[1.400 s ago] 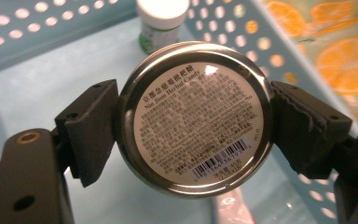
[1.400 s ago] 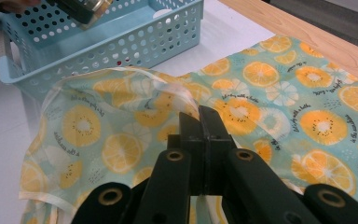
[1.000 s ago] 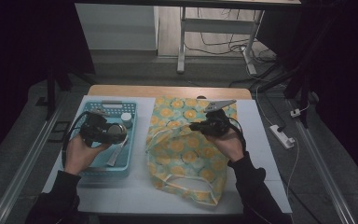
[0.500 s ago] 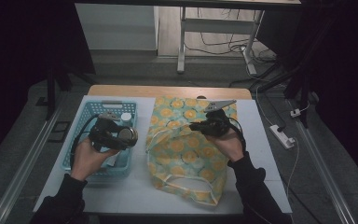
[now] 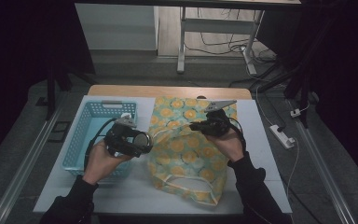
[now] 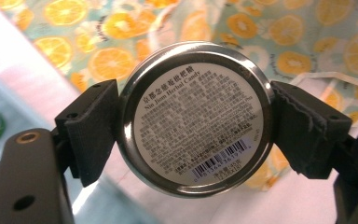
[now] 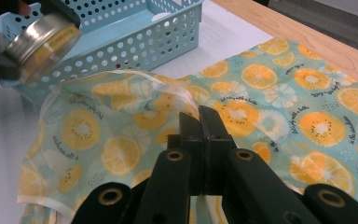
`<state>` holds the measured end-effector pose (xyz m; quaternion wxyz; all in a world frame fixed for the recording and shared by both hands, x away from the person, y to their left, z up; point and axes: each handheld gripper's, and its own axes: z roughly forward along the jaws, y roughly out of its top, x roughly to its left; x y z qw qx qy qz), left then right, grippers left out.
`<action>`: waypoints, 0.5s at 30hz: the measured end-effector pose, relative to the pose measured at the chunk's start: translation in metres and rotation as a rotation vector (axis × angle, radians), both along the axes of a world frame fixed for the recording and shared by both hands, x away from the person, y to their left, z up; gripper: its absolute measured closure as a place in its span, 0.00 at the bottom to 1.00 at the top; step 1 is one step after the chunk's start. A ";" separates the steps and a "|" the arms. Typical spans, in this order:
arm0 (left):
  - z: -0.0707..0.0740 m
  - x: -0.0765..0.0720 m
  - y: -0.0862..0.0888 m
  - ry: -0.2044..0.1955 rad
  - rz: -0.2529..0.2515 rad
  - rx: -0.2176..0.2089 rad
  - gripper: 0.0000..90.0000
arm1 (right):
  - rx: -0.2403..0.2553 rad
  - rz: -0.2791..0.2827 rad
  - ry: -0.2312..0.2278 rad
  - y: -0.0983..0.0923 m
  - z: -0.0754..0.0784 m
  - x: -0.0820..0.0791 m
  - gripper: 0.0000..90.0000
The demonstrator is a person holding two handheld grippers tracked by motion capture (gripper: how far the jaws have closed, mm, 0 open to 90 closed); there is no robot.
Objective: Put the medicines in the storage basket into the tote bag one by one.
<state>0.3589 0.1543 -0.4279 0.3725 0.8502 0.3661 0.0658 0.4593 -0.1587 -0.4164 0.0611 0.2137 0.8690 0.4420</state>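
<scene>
A round metal tin (image 6: 193, 119) with a printed label and barcode sits across my left gripper (image 6: 194, 122), whose black pads press on both of its sides. From above, the tin (image 5: 141, 140) and left gripper (image 5: 139, 141) hang over the basket's right rim, just beside the bag's left edge. The cloth bag (image 5: 186, 154), teal with orange slices, lies mid-table. My right gripper (image 5: 196, 126) is shut on the bag's white-trimmed rim (image 7: 186, 105) and holds it raised in an arch, jaws (image 7: 201, 116) pressed together. The right gripper view has the tin (image 7: 42, 46) at upper left.
A light-blue perforated basket (image 5: 89, 135) stands left of the bag, with a small white item (image 5: 126, 116) at its far right corner. The table's wooden far edge (image 5: 168, 91) runs behind. A power strip (image 5: 282, 135) and cables lie on the floor at right.
My left gripper has carried the tin to the right, from over the basket's middle to its right rim beside the bag. The right gripper and the lifted rim have stayed put.
</scene>
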 end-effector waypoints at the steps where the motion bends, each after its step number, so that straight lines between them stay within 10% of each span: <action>1: 0.000 0.000 -0.003 -0.001 -0.006 -0.001 0.23 | 0.000 0.000 -0.001 0.000 0.000 0.000 1.00; 15: 0.000 0.005 -0.043 0.007 -0.110 -0.005 0.23 | -0.002 -0.012 -0.007 0.000 -0.001 0.001 1.00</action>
